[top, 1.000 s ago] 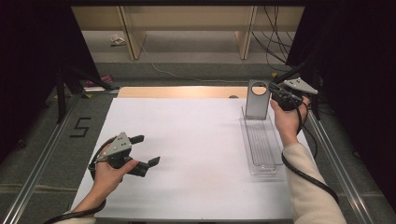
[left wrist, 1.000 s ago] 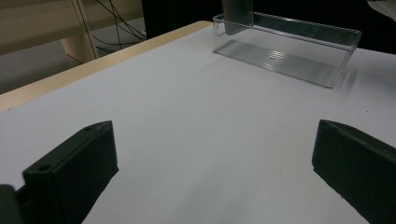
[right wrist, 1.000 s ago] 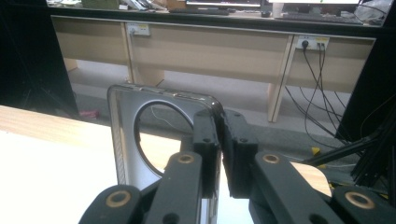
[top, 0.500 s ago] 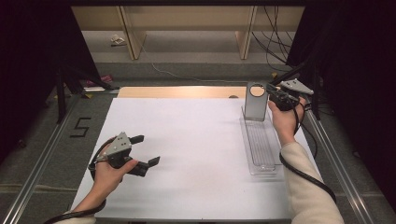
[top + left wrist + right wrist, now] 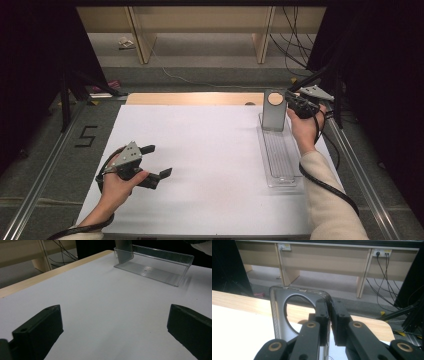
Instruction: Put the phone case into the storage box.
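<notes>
We hold the grey plate (image 5: 274, 111) upright with the right hand-held gripper (image 5: 291, 104) clamped on it, at the tray's (image 5: 280, 176) twelve o'clock end; next we should seat it gently, left hand-held gripper (image 5: 157, 161) apart

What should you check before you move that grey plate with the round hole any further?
1. Right hand-held gripper shut on the grey plate: ok, jaws pinch its edge.
2. Plate upright: ok, it stands at the far end of the clear tray.
3. Plate's bottom edge seated in the tray: cannot tell.
4. Tray flat on the white table: ok.
5. Left hand-held gripper out of the way: ok, open and apart from the tray.
6. Right cable away from the tray: cannot tell, it runs close beside it.
</notes>
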`<act>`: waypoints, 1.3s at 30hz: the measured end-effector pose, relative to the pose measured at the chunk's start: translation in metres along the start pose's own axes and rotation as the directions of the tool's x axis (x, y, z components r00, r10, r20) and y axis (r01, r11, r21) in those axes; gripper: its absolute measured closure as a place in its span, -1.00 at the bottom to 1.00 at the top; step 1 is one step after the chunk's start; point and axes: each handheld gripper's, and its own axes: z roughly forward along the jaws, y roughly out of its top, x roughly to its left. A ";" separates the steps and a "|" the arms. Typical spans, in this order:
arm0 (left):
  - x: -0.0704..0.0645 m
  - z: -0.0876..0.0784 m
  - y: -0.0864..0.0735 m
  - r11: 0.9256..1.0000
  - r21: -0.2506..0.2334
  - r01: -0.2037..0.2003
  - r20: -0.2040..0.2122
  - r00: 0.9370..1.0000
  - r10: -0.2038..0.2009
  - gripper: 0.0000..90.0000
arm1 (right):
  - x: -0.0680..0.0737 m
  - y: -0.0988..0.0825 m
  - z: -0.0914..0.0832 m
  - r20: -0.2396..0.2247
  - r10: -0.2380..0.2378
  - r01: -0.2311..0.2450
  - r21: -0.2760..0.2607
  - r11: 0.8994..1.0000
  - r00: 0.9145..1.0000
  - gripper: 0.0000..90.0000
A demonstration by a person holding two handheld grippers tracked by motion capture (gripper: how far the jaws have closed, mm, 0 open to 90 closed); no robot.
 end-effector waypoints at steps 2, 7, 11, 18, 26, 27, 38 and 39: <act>0.000 0.000 0.000 1.000 0.000 0.000 0.000 1.000 0.000 -1.00 | -0.001 0.000 0.001 -0.008 -0.001 0.001 0.002 1.000 1.000 0.88; 0.000 0.000 0.000 1.000 0.000 0.002 0.000 1.000 -0.002 -1.00 | -0.003 0.001 0.004 -0.010 0.001 -0.001 0.013 1.000 1.000 0.88; 0.000 0.000 0.000 1.000 0.000 0.002 0.000 1.000 -0.002 -1.00 | -0.002 0.002 0.006 -0.021 -0.003 0.003 0.022 1.000 1.000 0.88; 0.000 0.000 0.000 1.000 0.000 0.001 0.002 1.000 -0.001 -1.00 | -0.003 -0.002 0.010 -0.017 0.010 -0.009 0.034 0.999 1.000 0.87; 0.000 0.001 0.000 1.000 -0.001 0.002 0.002 1.000 -0.002 -1.00 | -0.005 -0.003 0.013 -0.008 0.028 -0.028 0.039 0.999 1.000 0.83; 0.000 0.001 0.000 1.000 0.000 0.002 0.002 1.000 -0.002 -1.00 | -0.005 -0.004 0.013 -0.006 0.035 -0.035 0.039 0.999 0.999 0.81; 0.000 0.001 0.000 1.000 0.000 0.002 0.002 1.000 -0.002 -1.00 | -0.007 -0.006 0.013 0.014 0.054 -0.055 0.037 0.998 0.998 0.58; 0.000 0.001 0.000 1.000 0.000 0.002 0.001 1.000 -0.002 -1.00 | -0.006 -0.007 0.013 0.015 0.055 -0.056 0.035 0.998 0.998 0.55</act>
